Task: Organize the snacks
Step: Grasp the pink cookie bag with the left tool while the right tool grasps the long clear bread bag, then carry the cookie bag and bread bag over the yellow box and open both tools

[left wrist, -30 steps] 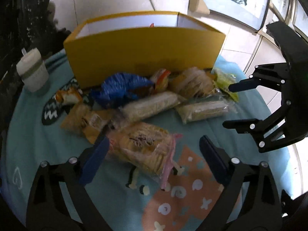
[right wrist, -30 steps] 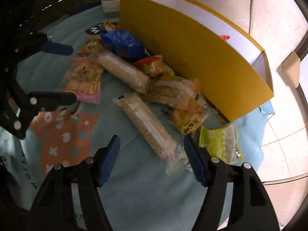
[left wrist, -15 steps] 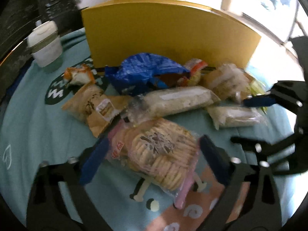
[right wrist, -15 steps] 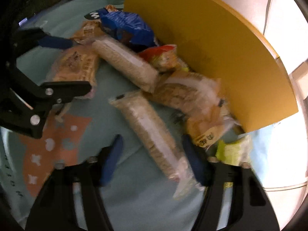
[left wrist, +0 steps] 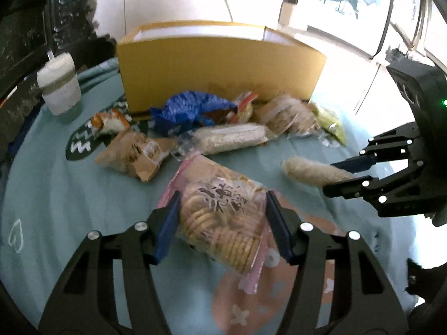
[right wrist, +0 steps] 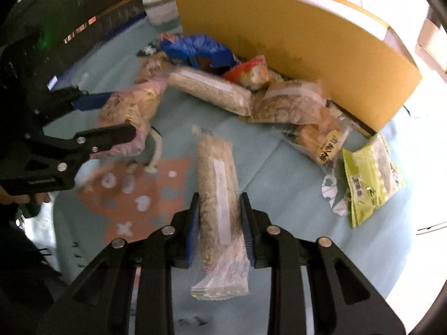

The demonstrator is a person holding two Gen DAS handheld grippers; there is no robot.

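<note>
A clear-and-pink packet of round crackers point(left wrist: 220, 217) lies on the teal cloth, and my left gripper point(left wrist: 222, 195) is closing on it, its blue pads touching both long sides. From the right wrist view the same packet point(right wrist: 131, 111) sits between that gripper's point(right wrist: 123, 114) fingers. My right gripper point(right wrist: 220, 195) is closing on a long clear packet of grain bar point(right wrist: 215, 162), pads pressed on its sides near the lower end. In the left wrist view that packet point(left wrist: 310, 170) sticks out of the right gripper point(left wrist: 332, 177). An open yellow box point(left wrist: 220, 64) stands behind.
Loose snacks lie in front of the box point(right wrist: 307, 50): a blue bag point(left wrist: 190, 106), a second long packet point(left wrist: 232, 139), brown packets point(left wrist: 131, 150), a green packet point(right wrist: 368, 173). A white lidded cup point(left wrist: 60, 86) stands at the back left. The round table's edge runs close on the right.
Both grippers have narrowed from wide open onto their packets. The left one moved forward around the cracker packet. The long packet now lies in line with the right gripper's fingers.
</note>
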